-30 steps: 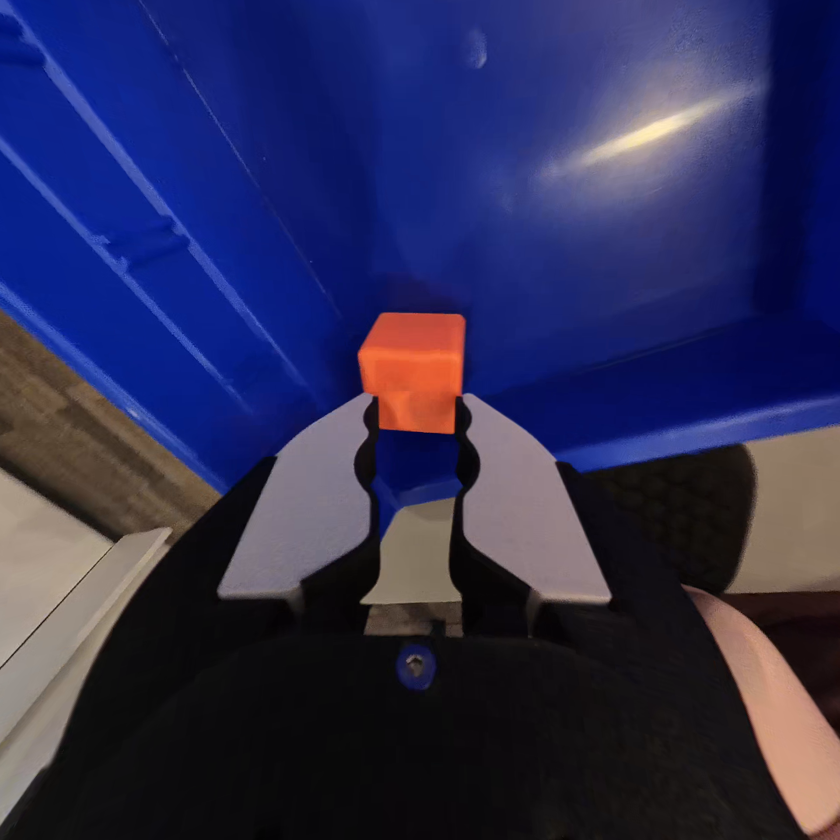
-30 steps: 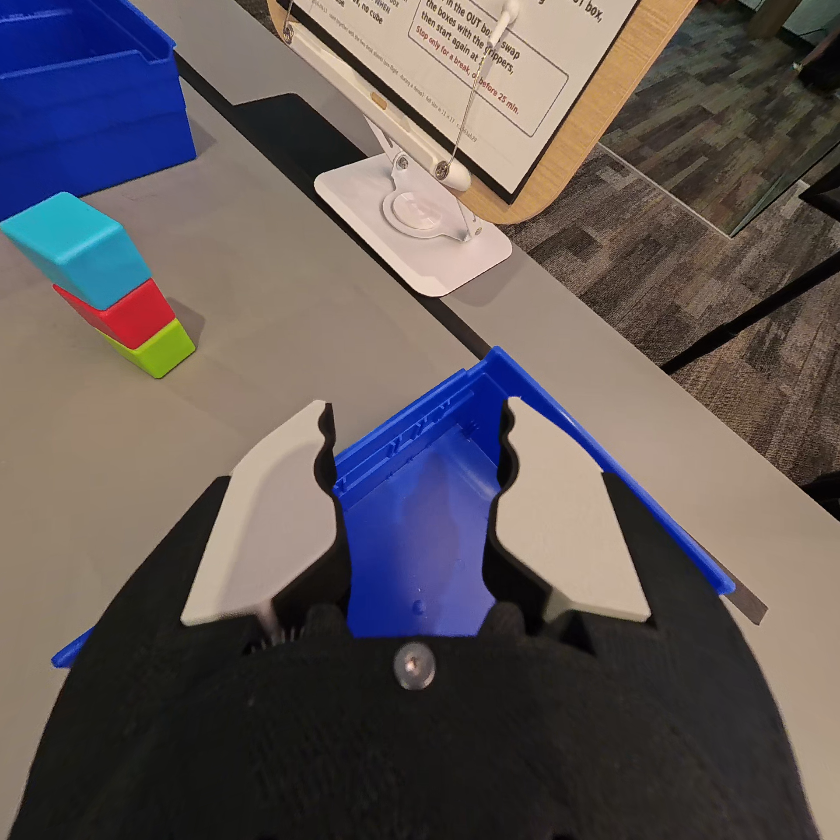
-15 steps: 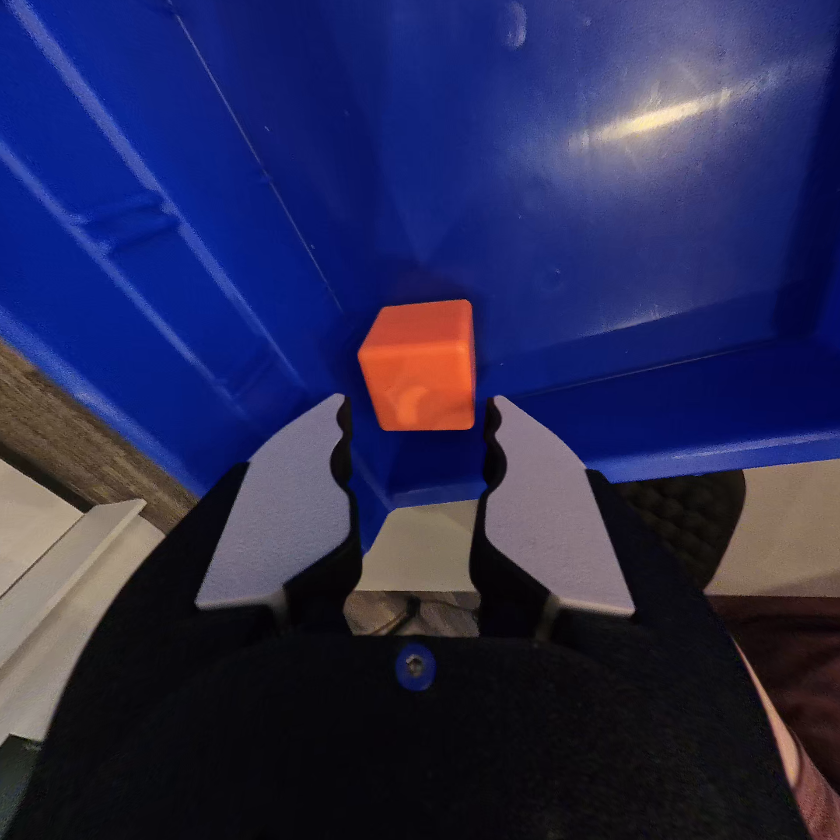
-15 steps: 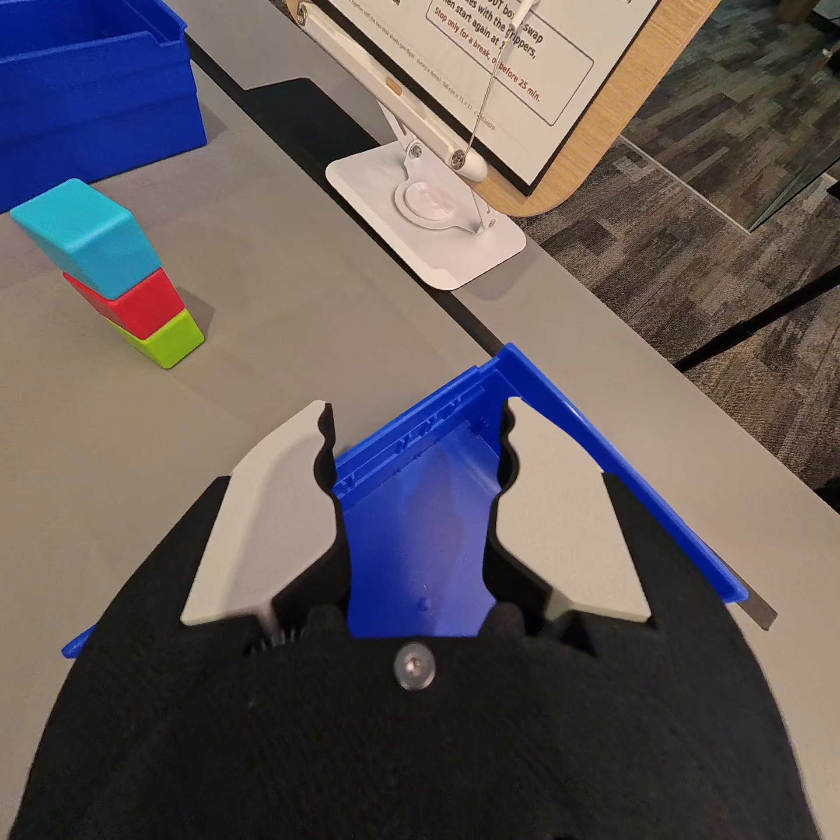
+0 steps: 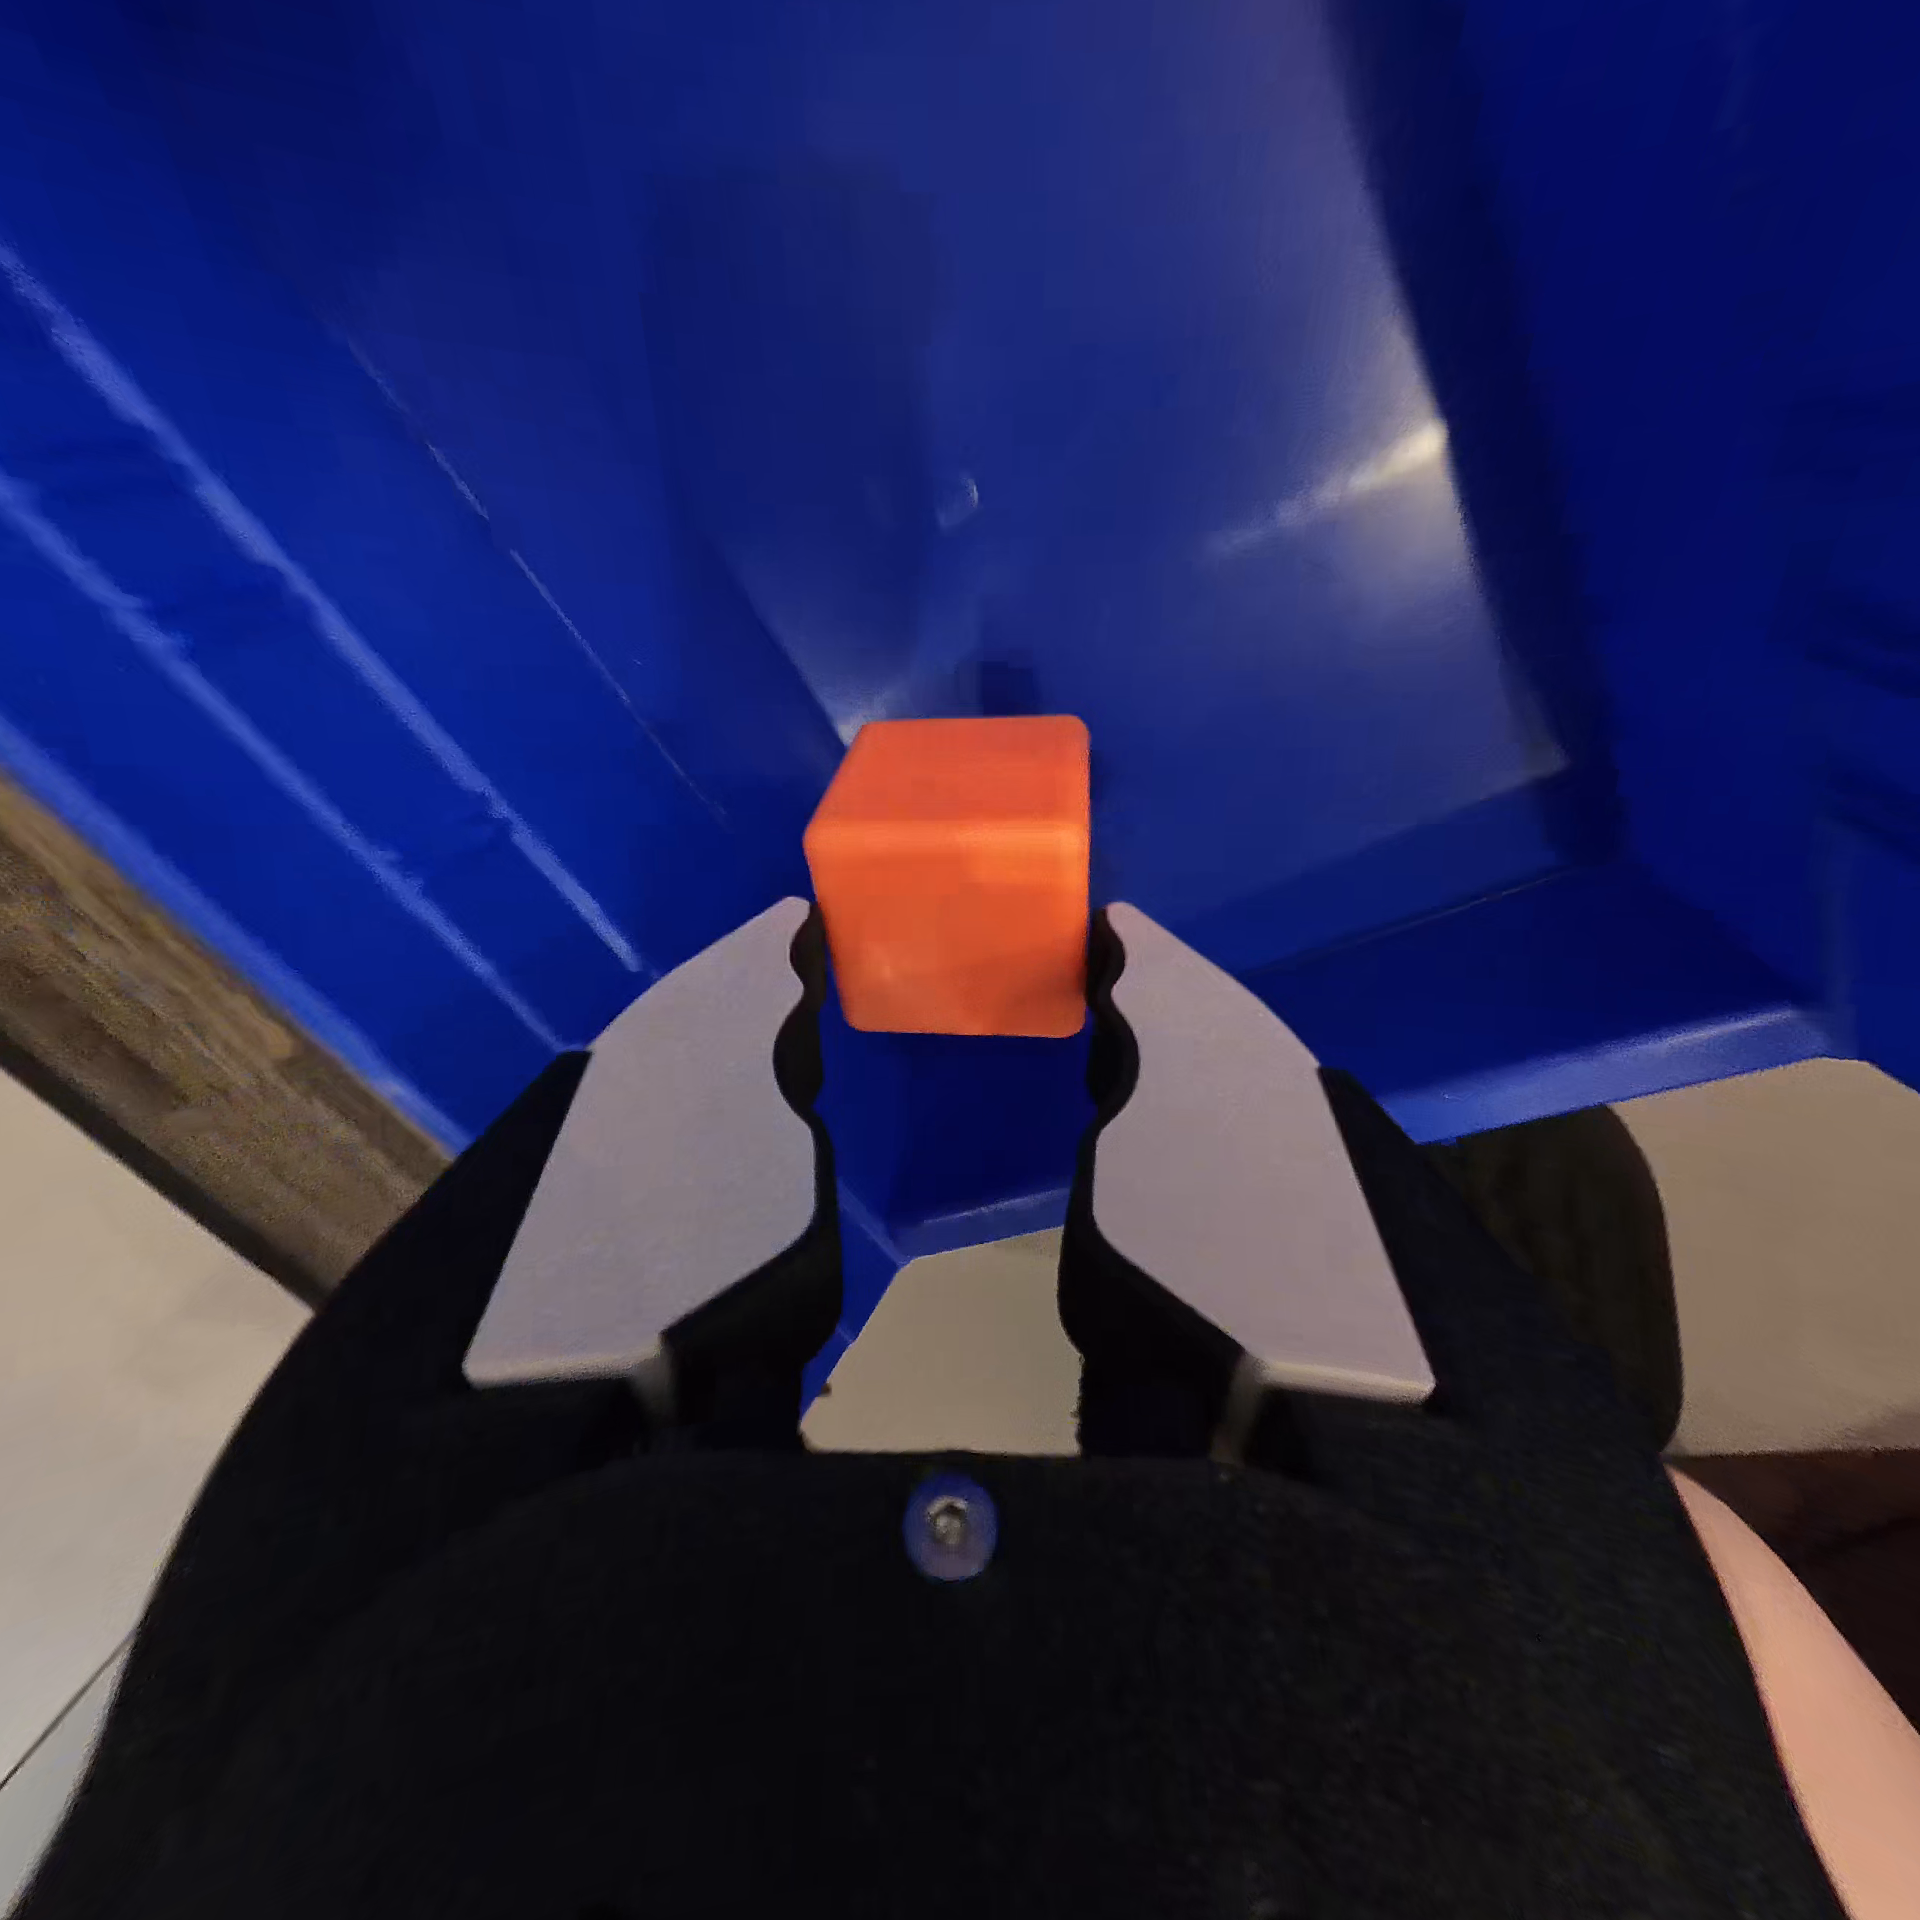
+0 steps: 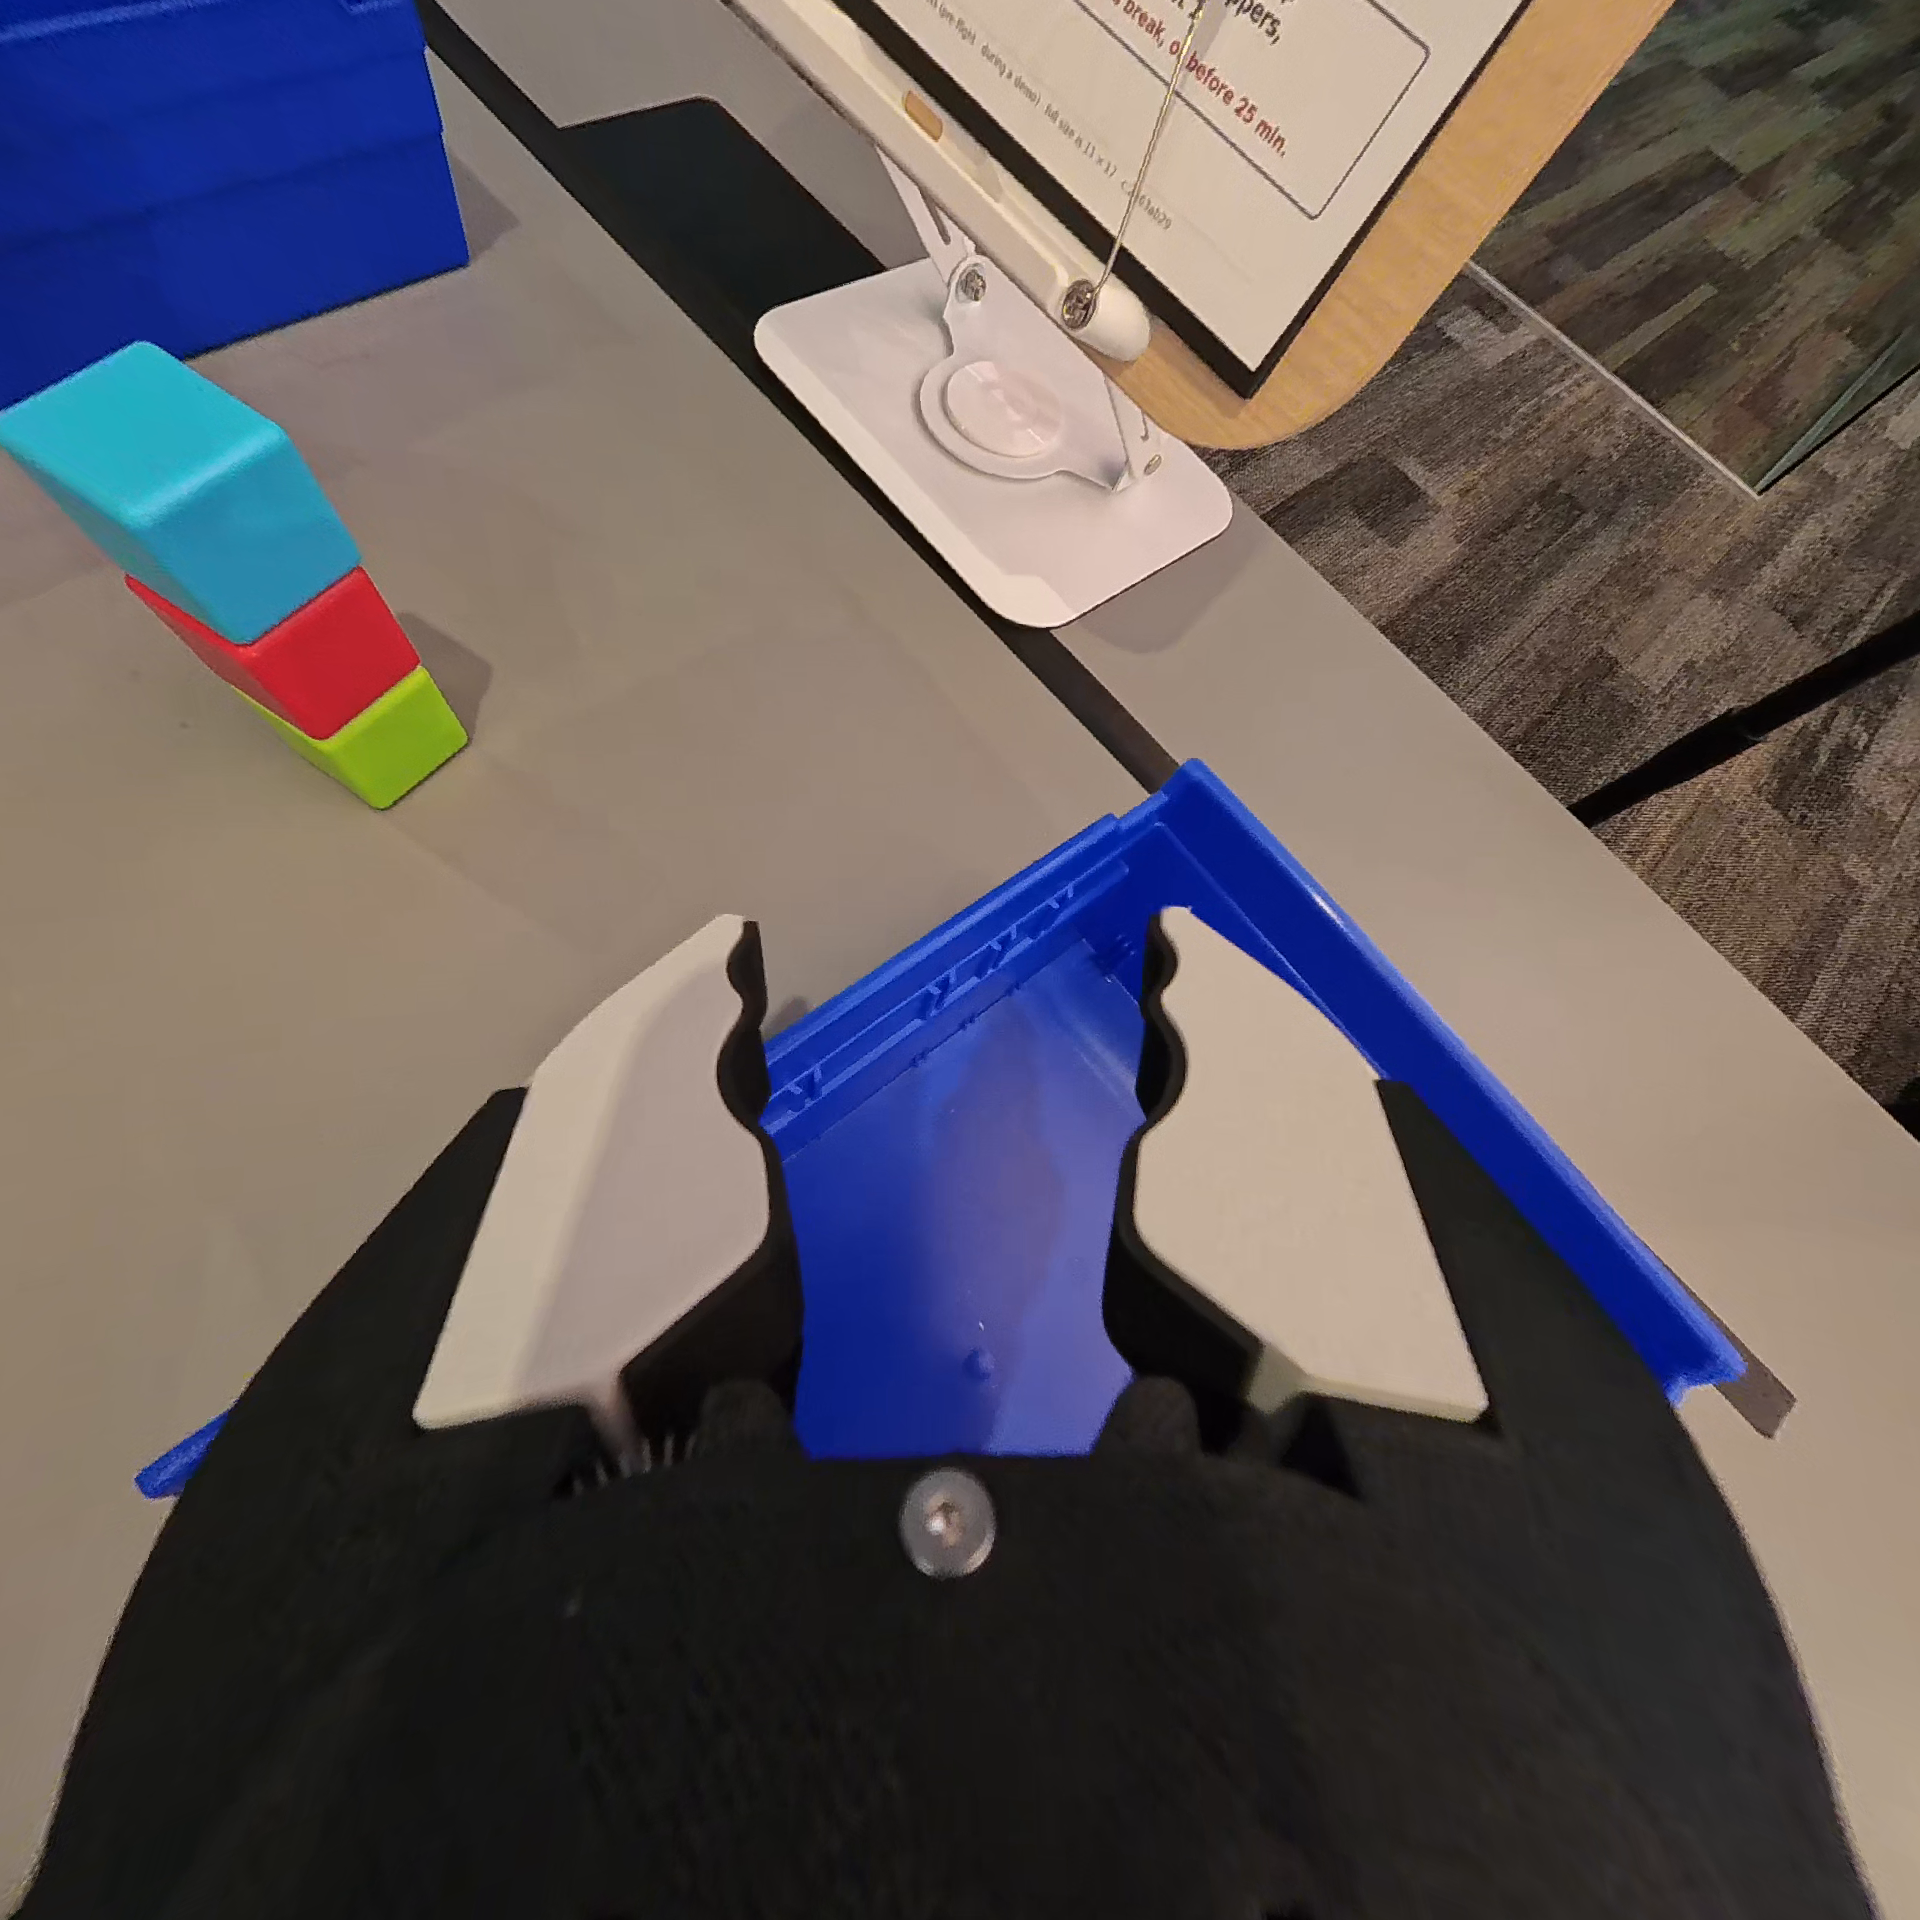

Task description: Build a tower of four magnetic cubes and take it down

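Left wrist view: left gripper (image 5: 951, 940) sat inside a blue bin (image 5: 1039, 364), pointed at a corner where the walls met the floor. Orange cube (image 5: 951, 883) was between the fingertips (image 5: 727, 997), both inner pads right at its sides. Looked clamped on it, though the frame was slightly blurred, so contact on the left side was not fully certain. Cube sat close to the bin corner; could not tell whether it touched the floor or was lifted off it. Grey table (image 5: 987, 1340) showed below the bin edge, carpet at far left.

Right wrist view: right gripper (image 6: 951, 935) had its jaws spread wide with nothing between them. It hovered over a second blue bin (image 6: 1403, 997), which looked empty in the visible part. On the grey table (image 6: 727, 675), up and left, stood a three-cube stack: green cube (image 6: 390, 743) at the bottom on the table, red cube (image 6: 301, 655) on it, teal cube (image 6: 187, 488) on top. Stack was well apart from this gripper. Another blue bin (image 6: 208, 177) sat behind the stack at top left. White stand (image 6: 997, 468) holding a printed sign (image 6: 1299, 83) stood at the table's far edge.
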Available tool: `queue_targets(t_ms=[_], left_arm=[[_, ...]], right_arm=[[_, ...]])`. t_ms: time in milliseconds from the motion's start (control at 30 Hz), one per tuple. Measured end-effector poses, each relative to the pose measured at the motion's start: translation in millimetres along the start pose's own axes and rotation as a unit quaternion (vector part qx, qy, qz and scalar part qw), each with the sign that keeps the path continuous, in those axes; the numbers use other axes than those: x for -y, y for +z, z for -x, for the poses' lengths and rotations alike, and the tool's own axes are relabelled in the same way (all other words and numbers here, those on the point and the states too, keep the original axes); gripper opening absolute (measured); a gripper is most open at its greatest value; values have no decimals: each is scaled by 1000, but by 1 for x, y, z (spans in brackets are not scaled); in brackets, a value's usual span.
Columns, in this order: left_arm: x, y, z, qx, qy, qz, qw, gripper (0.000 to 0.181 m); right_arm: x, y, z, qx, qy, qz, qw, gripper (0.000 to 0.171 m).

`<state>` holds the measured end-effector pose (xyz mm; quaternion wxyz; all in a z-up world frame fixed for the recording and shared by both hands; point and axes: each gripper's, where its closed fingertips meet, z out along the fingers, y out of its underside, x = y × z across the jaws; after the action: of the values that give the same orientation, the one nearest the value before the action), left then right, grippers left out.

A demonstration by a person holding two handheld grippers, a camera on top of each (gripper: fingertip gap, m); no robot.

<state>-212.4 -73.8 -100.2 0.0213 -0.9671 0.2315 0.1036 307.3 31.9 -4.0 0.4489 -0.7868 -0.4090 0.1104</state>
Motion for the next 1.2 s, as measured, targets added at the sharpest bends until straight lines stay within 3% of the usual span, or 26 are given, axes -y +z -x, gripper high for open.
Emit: queue_targets(t_ms=[200,300,433,567,767,967,1200], left_arm=[[22,-86,-15,-4,-16,-193,981,47],[43,-142,-41,-14,10,-319,948,47],[81,-194,-120,-122,91,-434,888,47],[117,-193,-185,-173,163,-430,871,47],[157,-193,-233,-199,249,-397,860,47],[181,-173,-244,-137,306,-390,858,47],[189,-155,-249,-184,313,-388,847,47]], right_arm=[[-1,1,0,4,6,0,1000,71],[-1,0,0,3,8,-1,1000,71],[0,0,2,5,4,0,1000,70],[1,0,5,7,-1,2,1000,70],[4,-2,6,13,0,-7,1000,70],[5,-6,4,16,1,-10,1000,70],[7,-7,4,19,0,-14,1000,70]])
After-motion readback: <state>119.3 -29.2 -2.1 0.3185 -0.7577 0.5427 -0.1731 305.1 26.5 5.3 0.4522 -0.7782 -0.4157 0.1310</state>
